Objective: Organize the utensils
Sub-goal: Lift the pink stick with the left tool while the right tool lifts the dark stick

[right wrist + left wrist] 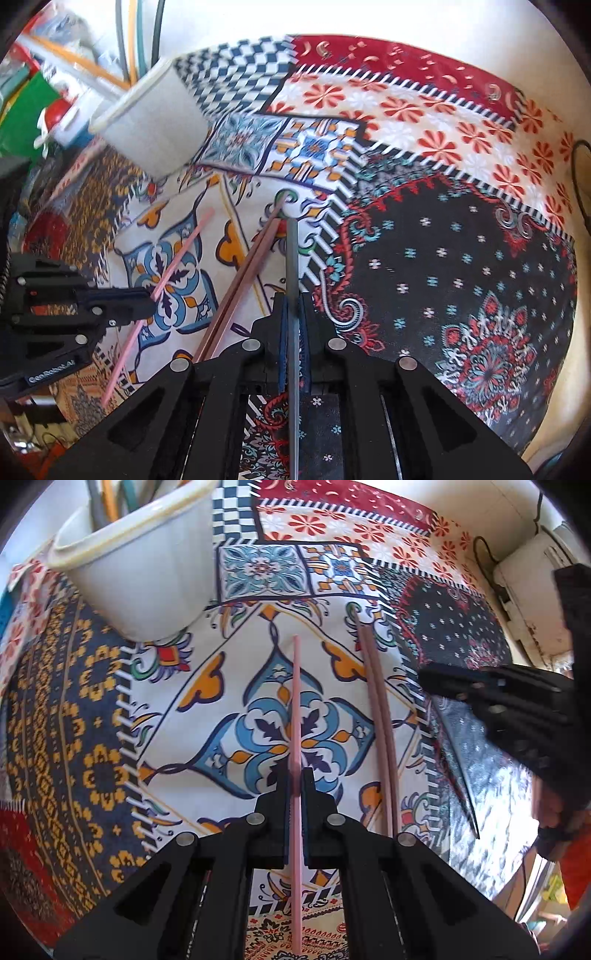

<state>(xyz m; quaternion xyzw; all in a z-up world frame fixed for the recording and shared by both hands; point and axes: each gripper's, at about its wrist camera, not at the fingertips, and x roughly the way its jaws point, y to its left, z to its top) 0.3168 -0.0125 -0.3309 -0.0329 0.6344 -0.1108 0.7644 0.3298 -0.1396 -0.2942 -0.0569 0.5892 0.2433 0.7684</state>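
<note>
- Patchwork-printed cloth point(92, 709) is covering the whole work surface; its panels are showing navy-and-gold, red floral, blue tile and black floral prints, and everything else is sitting on it.
- White plastic cup point(147, 572) is standing on the cloth at the upper left of your left wrist view, and it is holding several thin sticks in grey, orange and green.
- Your left gripper point(295, 775) is pointing steeply down at the blue tile panel, and its jaws are pressing together on a pink chopstick point(296, 701). That stick is running straight ahead from between the pads, with its far tip reaching toward the cup's side of the cloth but stopping well short of the cup.
- Your right gripper point(293, 299) is likewise pointing down, and its jaws are pinching a grey chopstick point(291, 251). The stick is extending forward over the border between the white panel and the black floral panel.
- Two brownish-pink chopsticks point(380, 716) are lying side by side on the cloth, touching each other along their length, between your two grippers. No gripper is touching them.
- In the right wrist view, the grey stick's far tip is lying just beside the far ends of that pair; you cannot tell from the pictures whether they are touching.
- Assorted clutter point(33, 110) is showing, blurred, beyond the cloth's edge past the cup.
</note>
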